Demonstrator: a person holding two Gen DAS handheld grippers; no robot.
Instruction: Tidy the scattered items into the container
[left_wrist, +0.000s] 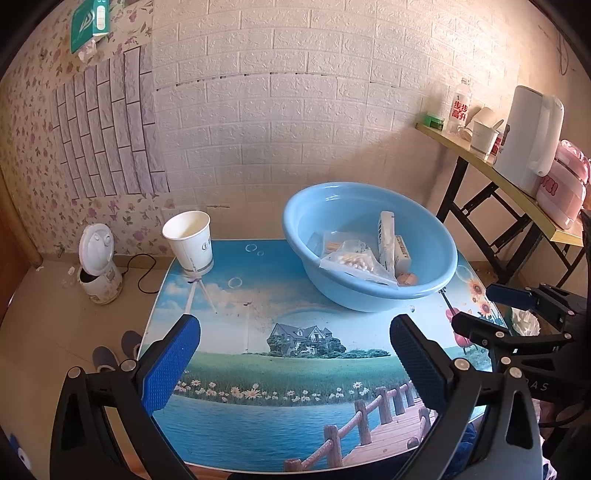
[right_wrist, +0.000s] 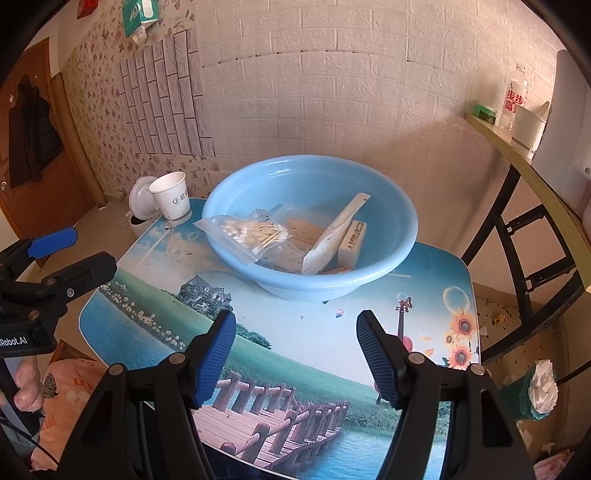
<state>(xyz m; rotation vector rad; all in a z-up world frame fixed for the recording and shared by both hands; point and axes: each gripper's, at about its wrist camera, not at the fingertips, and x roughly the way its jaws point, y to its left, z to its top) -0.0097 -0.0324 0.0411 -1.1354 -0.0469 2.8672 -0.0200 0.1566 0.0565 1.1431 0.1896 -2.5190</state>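
A light blue basin (left_wrist: 436, 254) (right_wrist: 388, 206) stands at the far side of the picture-printed table (left_wrist: 280, 354) (right_wrist: 295, 332). Inside it lie a clear bag of cotton swabs (left_wrist: 351, 260) (right_wrist: 247, 230), a long white packet (left_wrist: 386, 236) (right_wrist: 334, 232), a small white box (left_wrist: 402, 253) (right_wrist: 352, 242) and other small items. My left gripper (left_wrist: 295, 332) hovers open over the table's near half, nothing between its blue pads. My right gripper (right_wrist: 295, 328) is open too, short of the basin, empty. Each gripper shows at the edge of the other's view.
A white paper cup (left_wrist: 190, 240) (right_wrist: 171, 199) stands at the table's far left corner. A small white appliance (left_wrist: 98, 271) sits on the floor at left. A folding side table (left_wrist: 513, 184) at right carries a white kettle (left_wrist: 528, 138), bottle and cups. A person's hand (right_wrist: 27, 384) grips the left handle.
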